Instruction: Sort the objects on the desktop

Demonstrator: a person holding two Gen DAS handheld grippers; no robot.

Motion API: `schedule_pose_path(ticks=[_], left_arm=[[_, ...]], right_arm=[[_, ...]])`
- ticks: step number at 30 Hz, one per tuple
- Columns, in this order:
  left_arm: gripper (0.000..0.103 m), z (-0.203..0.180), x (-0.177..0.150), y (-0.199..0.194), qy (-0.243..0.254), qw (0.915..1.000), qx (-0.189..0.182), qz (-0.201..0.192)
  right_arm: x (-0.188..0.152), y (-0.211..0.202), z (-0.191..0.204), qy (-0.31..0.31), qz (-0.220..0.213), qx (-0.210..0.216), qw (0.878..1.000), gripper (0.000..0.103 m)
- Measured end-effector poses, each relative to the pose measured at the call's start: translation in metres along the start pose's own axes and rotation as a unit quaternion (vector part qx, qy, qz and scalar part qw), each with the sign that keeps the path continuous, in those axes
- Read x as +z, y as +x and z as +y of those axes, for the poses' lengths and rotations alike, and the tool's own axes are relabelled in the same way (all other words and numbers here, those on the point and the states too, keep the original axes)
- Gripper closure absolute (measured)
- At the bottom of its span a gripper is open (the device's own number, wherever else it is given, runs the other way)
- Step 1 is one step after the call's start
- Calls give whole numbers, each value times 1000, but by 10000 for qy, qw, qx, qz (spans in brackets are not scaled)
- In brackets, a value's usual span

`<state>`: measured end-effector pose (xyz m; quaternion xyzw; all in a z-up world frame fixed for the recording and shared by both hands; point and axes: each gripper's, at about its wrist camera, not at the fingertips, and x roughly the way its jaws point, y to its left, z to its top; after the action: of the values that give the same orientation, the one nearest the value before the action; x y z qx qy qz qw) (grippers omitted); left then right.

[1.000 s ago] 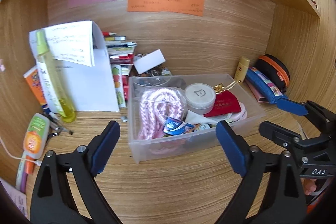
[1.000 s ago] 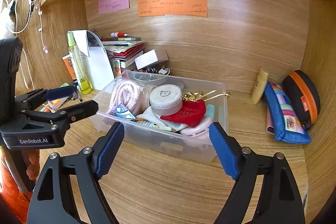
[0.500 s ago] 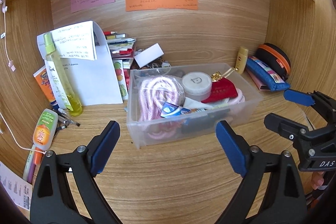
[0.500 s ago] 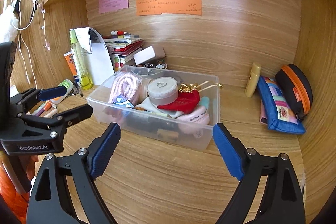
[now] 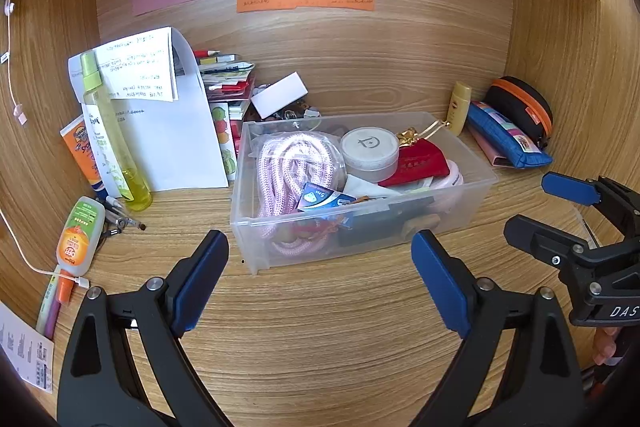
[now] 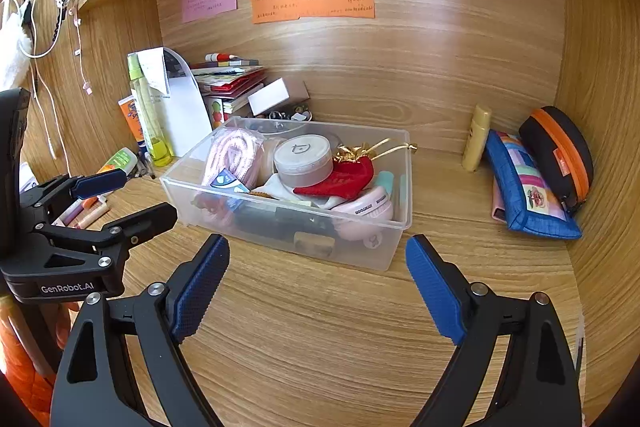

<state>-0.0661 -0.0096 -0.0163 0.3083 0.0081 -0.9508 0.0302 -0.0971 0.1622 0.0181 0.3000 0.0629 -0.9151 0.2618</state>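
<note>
On the table, a yellow spray bottle point(image 5: 114, 143) stands far left. The left gripper point(image 5: 320, 279) hangs spread and empty just before the clear box point(image 5: 256, 227) of clutter, mid-table. The right gripper point(image 6: 318, 279) is spread too, holding nothing.

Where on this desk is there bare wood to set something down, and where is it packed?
Bare wood lies in front of the clear bin, toward both open grippers, and between the bin and the blue pouch at the right. The left corner is crowded: spray bottle, papers, book stack, tubes and pens.
</note>
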Motion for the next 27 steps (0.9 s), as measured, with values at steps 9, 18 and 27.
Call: schedule_pose_path(ticks=[9,18,27], left_arm=[[4,1,0,1,-29,10000,35,18],[4,3,-2,2,-76,9998,-181,74],[4,2,-3,4,-117,9998,-157,86]], right_arm=[[0,1,2,-48,27,27,10000,15],[0,4,3,-43,75,66,9999,14],[2,5,4,-86,64,68,9999,14]])
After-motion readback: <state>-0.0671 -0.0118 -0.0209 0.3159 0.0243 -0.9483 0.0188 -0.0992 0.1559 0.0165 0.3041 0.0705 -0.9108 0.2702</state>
